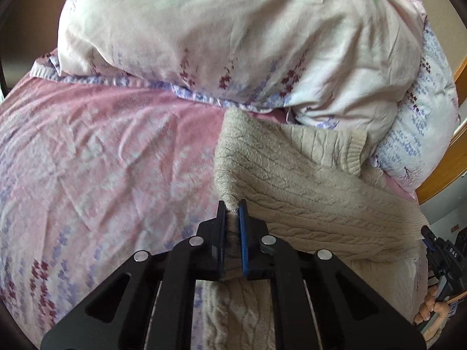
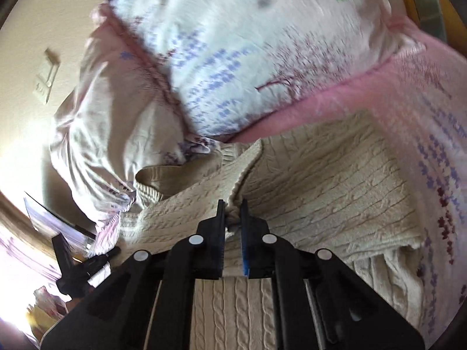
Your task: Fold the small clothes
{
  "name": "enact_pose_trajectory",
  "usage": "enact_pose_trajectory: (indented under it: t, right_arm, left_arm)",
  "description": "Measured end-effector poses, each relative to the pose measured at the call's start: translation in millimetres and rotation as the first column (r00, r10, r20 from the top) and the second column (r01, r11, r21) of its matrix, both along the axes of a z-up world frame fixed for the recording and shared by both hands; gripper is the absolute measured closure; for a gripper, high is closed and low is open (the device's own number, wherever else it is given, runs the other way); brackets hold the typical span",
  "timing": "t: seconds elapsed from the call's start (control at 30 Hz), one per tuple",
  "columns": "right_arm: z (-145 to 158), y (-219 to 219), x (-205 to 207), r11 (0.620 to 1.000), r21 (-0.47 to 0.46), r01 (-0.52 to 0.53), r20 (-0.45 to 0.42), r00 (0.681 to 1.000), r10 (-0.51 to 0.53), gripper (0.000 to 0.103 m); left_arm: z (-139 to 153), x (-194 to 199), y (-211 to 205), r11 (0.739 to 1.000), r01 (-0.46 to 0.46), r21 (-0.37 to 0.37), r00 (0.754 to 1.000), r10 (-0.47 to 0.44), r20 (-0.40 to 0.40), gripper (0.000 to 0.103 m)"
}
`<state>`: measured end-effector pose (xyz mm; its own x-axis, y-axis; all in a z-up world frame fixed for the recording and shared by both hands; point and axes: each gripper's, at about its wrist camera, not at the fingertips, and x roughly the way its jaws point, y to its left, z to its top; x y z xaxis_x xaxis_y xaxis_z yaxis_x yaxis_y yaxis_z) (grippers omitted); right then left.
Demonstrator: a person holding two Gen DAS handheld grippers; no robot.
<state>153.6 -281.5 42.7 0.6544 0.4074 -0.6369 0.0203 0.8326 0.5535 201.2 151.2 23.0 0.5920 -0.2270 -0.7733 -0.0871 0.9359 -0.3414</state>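
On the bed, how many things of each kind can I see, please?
Cream cable-knit sweater: 1
Floral pillows: 2, one large, one smaller
Pink floral bedsheet: 1
Total: 4

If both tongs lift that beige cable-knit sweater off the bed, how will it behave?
The sweater will probably sag between the left tongs and right tongs, since it already bunches where pinched. The thick knit looks grippy, so it is unlikely to slip, and fairly bulky.
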Motion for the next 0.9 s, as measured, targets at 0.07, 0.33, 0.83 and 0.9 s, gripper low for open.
enact_pose_trajectory:
  t: [0.07, 0.33, 0.83, 0.9]
  right_arm:
    - [-13.5, 2.5, -3.2, 0.999, -0.04, -0.001, -0.058, 0.998, -0.001, 0.094]
    - [-31.7, 7.2, -2.4, 0.995, -0.097, 0.004, -0.113, 0.993, -0.015, 0.086]
    - [-27.6, 34.4, 3.9, 0.98, -0.139, -0.139, -0.094, 0.987, 0.127, 0.045]
    - [-24.8, 33.4, 0.3, 0.98, -0.126, -0.153, -0.1, 0.985, 0.141, 0.041]
  left_arm:
    - [0.6, -1.5, 8.7, 1.0, -0.009, 0.004, 1.0, 0.009, 0.008, 0.096]
    - [-7.1, -2.3, 5.6, 0.999, 0.0, 0.049, 1.0, 0.0, -0.01, 0.094]
    - [-5.5, -15.5, -35.6, 0.986, 0.123, 0.109, 0.992, -0.123, -0.004, 0.062]
    - [-4.5, -17.1, -37.2, 0.985, 0.124, 0.118, 0.992, -0.125, -0.001, 0.062]
